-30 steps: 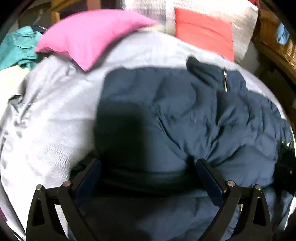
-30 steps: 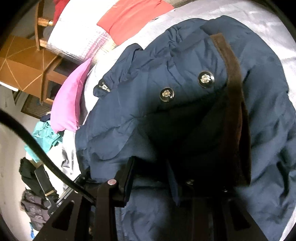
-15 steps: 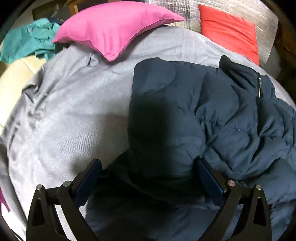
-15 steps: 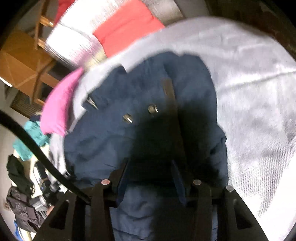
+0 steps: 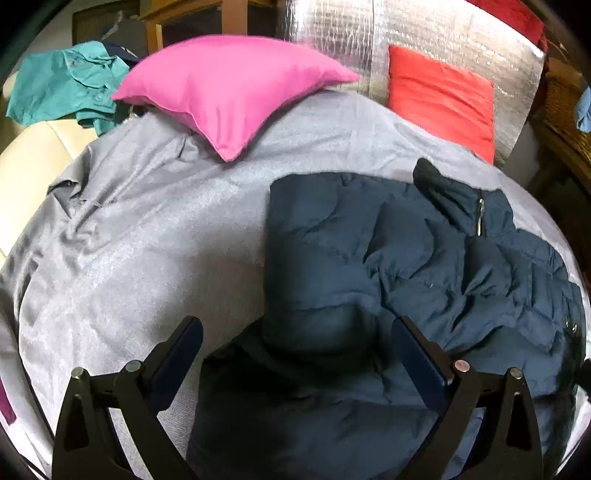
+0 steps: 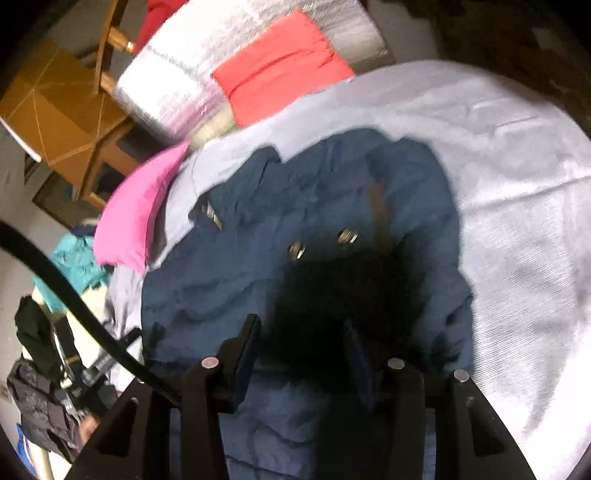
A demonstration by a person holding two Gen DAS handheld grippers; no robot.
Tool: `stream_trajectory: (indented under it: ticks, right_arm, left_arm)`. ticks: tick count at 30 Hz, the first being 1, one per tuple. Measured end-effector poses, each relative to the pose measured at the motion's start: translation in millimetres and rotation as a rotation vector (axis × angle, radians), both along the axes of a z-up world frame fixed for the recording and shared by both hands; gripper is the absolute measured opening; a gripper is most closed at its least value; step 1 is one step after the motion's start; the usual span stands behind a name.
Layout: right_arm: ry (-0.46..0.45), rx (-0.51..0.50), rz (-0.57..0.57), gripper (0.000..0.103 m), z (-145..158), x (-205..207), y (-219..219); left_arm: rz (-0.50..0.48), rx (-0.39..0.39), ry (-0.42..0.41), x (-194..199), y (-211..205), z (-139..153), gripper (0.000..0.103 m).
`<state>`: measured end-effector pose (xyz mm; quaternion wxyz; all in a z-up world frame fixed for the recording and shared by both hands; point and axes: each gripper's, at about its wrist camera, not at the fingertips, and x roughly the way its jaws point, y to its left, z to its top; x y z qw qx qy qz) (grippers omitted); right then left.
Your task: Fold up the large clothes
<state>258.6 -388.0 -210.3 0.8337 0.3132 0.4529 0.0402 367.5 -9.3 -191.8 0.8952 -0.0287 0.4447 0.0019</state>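
A navy padded jacket (image 5: 369, 258) lies crumpled on the grey bed sheet (image 5: 147, 240), with its collar and zip toward the red pillow. My left gripper (image 5: 293, 328) hovers above the jacket's near edge, open wide, with nothing pinched between its blue pads. In the right wrist view the jacket (image 6: 240, 277) shows two metal snaps (image 6: 295, 250) and a brown trim strip (image 6: 380, 206). My right gripper (image 6: 301, 328) hangs over a dark shadowed fold. Its jaws are opening and no cloth is clamped between them.
A pink pillow (image 5: 229, 88) and a red pillow (image 5: 443, 96) lie at the bed's head against a silver padded panel (image 5: 424, 29). A teal shirt (image 5: 62, 85) lies off the bed's left. Wooden furniture (image 6: 62, 107) stands behind. Bare sheet (image 6: 517, 221) spreads beside the jacket.
Both grippers have drawn back and up from the jacket, so more sheet and pillows show. The right gripper's jaws have spread wider and let the jacket's snap edge drop onto the bed.
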Motion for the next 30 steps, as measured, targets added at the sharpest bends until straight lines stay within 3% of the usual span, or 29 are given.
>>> stream_trajectory:
  ticks: [4, 5, 9, 13, 18, 21, 22, 25, 30]
  right_arm:
    - [0.069, -0.002, 0.038, 0.051, -20, 15, 14]
    - [0.064, -0.002, 0.043, 0.051, -18, 15, 14]
    - [-0.015, 0.033, 0.019, 0.052, 4, 3, -3]
    - [-0.112, -0.014, -0.141, 0.061, 25, -22, -49]
    - [-0.02, -0.004, -0.262, 0.061, 1, -20, -83]
    - [0.052, -0.048, -0.205, 0.061, -17, -8, -75]
    - [0.086, -0.07, -0.189, 0.052, -23, -4, -69]
    - [0.074, -0.142, -0.197, 0.046, -14, -3, -58]
    - [0.018, -0.23, -0.253, 0.046, 12, -15, -54]
  left_arm:
    - [-0.023, 0.008, 0.169, 15, -4, -36, 0.102]
    - [-0.019, -0.002, 0.175, 16, -2, -39, 0.102]
    - [-0.025, -0.065, 0.123, 9, 7, -20, 0.101]
    - [-0.001, -0.05, 0.027, 3, 20, 2, 0.101]
    - [0.055, -0.037, 0.099, 26, 35, -18, 0.101]
    - [0.032, -0.031, 0.163, 34, 33, -37, 0.102]
    - [0.028, -0.029, 0.164, 33, 32, -39, 0.102]
    - [0.028, -0.018, 0.153, 31, 30, -33, 0.101]
    - [0.0, 0.038, 0.046, 14, 20, -6, 0.101]
